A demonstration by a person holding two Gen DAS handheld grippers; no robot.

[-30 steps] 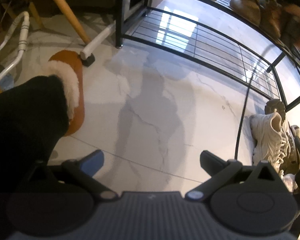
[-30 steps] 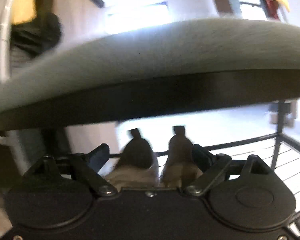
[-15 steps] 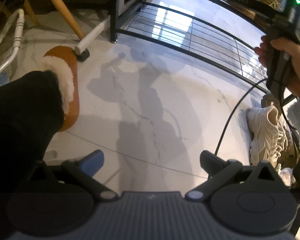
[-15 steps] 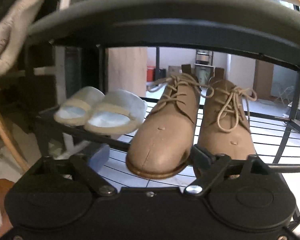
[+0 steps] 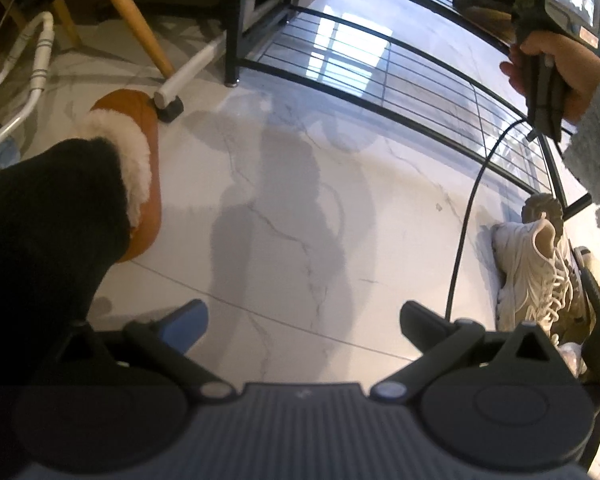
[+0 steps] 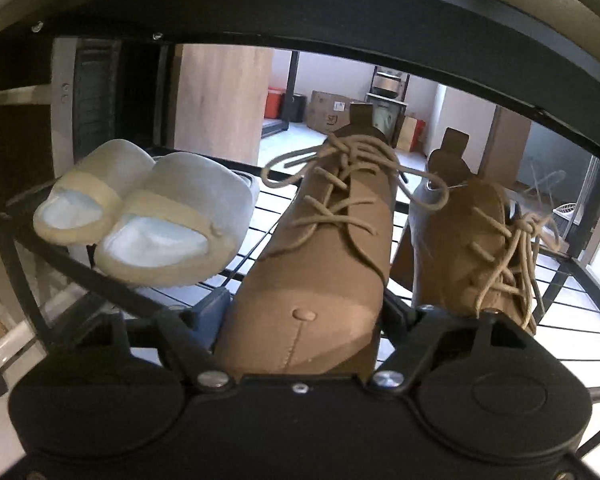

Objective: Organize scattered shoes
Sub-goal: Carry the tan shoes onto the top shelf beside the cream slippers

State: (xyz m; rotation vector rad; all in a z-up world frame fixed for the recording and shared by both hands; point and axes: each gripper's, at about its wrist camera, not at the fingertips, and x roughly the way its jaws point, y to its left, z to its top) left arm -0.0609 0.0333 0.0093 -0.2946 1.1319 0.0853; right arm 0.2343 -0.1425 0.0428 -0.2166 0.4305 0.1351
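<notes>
In the right wrist view my right gripper (image 6: 306,306) is shut on the toe of a tan lace-up boot (image 6: 320,264), which stands on the wire shelf of a black shoe rack (image 6: 260,208). Its mate (image 6: 472,248) stands just to the right. A pair of pale slides (image 6: 148,208) sits to the left on the same shelf. In the left wrist view my left gripper (image 5: 304,320) is open and empty above the marble floor. A white sneaker (image 5: 532,268) lies on the floor at the right. The hand holding the right gripper (image 5: 548,64) shows at the upper right.
A brown fur-lined slipper (image 5: 136,160) on the person's foot, with a black trouser leg, is at the left. The rack's bottom wire shelf (image 5: 380,64) stands ahead. A wooden chair leg (image 5: 132,12) and white tubes (image 5: 36,68) are at the far left. A black cable (image 5: 464,216) hangs by the sneaker.
My right gripper has moved in to the shelf and closed on the left tan boot's toe. The left gripper has stayed open and drifted a little.
</notes>
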